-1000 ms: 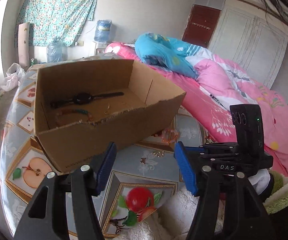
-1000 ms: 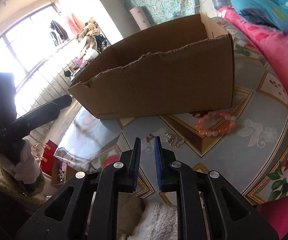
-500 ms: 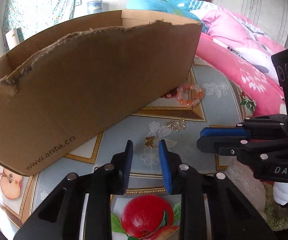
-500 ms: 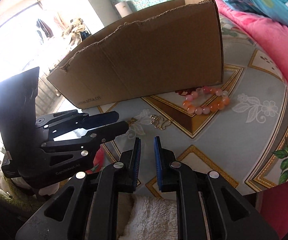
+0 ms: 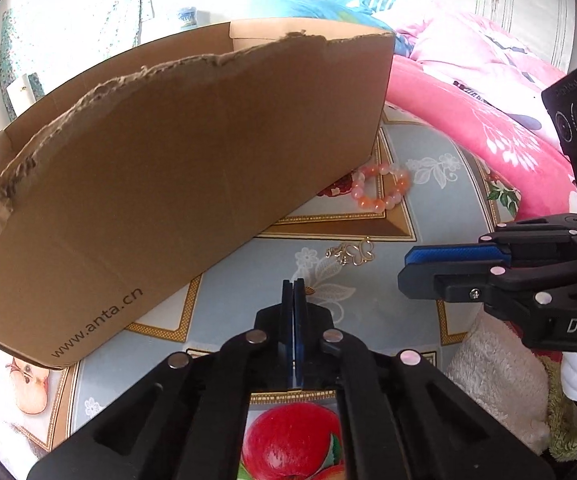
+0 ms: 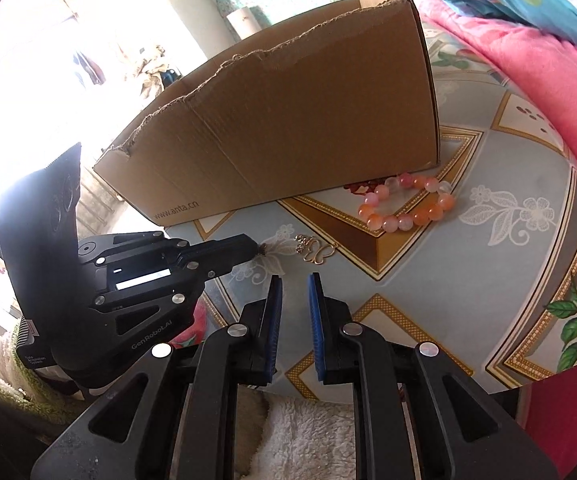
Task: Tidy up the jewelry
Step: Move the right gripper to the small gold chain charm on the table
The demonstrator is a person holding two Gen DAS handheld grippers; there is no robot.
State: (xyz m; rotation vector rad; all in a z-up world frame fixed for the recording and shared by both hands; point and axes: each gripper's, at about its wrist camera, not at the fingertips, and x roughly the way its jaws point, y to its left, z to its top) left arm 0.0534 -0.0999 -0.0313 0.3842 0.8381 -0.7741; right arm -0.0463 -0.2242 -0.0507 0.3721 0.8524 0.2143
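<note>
My left gripper [image 5: 293,285] is shut low on the table, its tips pinching a small gold earring [image 6: 263,249] that barely shows; it also shows in the right wrist view [image 6: 254,249]. A second gold butterfly earring [image 5: 350,253] lies just beyond it, also seen in the right wrist view [image 6: 315,251]. A pink and orange bead bracelet [image 5: 380,186] lies by the corner of the cardboard box [image 5: 176,184], and in the right wrist view [image 6: 406,202]. My right gripper [image 6: 293,294] is slightly open and empty, hovering near the table's front edge.
The box [image 6: 288,120] stands on a table with a fruit-patterned cloth [image 6: 508,280]. A bed with pink bedding [image 5: 480,92] runs along the table's right side. A white fluffy cloth [image 6: 300,436] lies below my right gripper.
My left gripper has closed from partly open onto the small gold earring on the table. My right gripper has opened a little and stayed near the front edge.
</note>
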